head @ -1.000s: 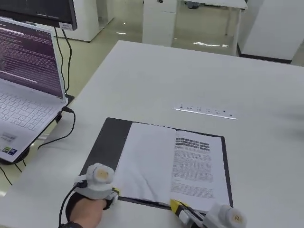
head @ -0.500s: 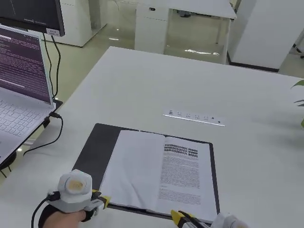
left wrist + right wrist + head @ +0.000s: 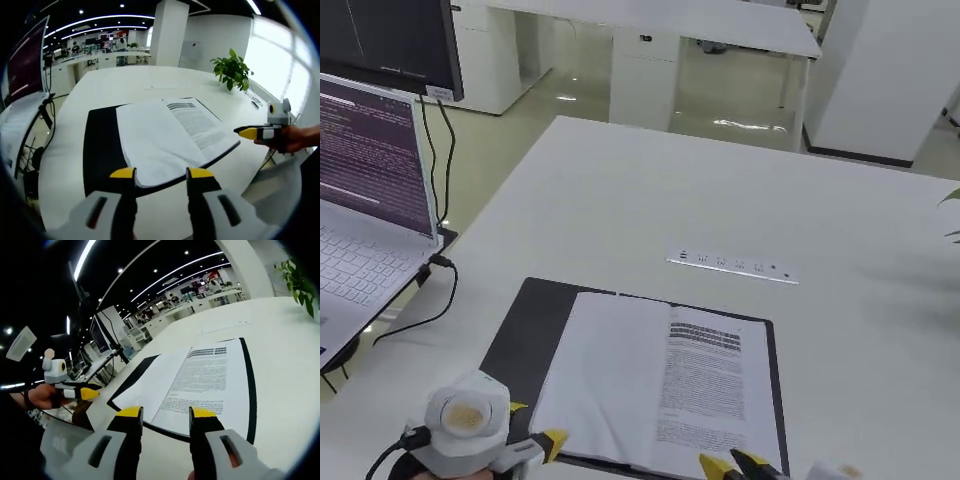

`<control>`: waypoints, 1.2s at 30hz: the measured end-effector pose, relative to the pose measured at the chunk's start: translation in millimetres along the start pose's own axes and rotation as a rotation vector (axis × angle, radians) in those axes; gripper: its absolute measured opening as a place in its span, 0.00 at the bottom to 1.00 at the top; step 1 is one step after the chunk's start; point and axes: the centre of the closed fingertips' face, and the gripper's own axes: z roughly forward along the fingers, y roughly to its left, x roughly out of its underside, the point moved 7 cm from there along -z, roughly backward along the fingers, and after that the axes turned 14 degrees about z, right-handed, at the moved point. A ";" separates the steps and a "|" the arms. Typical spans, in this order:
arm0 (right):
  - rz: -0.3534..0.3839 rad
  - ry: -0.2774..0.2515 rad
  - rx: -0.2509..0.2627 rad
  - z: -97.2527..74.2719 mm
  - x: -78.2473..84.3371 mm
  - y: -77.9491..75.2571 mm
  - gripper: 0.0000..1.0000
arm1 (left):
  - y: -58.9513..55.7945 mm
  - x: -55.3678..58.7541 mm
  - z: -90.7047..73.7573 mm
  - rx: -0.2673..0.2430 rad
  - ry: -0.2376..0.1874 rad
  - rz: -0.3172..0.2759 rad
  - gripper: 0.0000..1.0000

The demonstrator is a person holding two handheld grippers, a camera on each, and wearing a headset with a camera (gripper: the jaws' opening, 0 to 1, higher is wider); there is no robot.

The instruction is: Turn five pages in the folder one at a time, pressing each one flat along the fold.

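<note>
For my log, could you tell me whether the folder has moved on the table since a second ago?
No: the folder lies just as far from the socket strip as before; only the camera shifted.

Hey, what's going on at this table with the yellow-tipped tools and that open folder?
A person holds a gripper in each hand at the near edge of an open folder lying on a white table. The left gripper is open by the folder's near left corner, and the right gripper is open just short of the printed page. Neither grips a page. A laptop sits to the left.
</note>
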 end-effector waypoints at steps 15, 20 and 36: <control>-0.040 0.004 -0.017 -26.4 -6.1 7.2 0.49 | 10.3 -27.2 -40.5 -0.056 -0.118 0.009 0.55; -0.029 -0.021 -0.023 -35.5 -9.9 8.9 0.51 | 11.3 -28.8 -53.4 -0.074 -0.140 0.012 0.60; -0.071 0.032 -0.040 -44.0 0.8 21.7 0.59 | 9.1 -27.3 -67.5 -0.100 -0.192 -0.023 0.73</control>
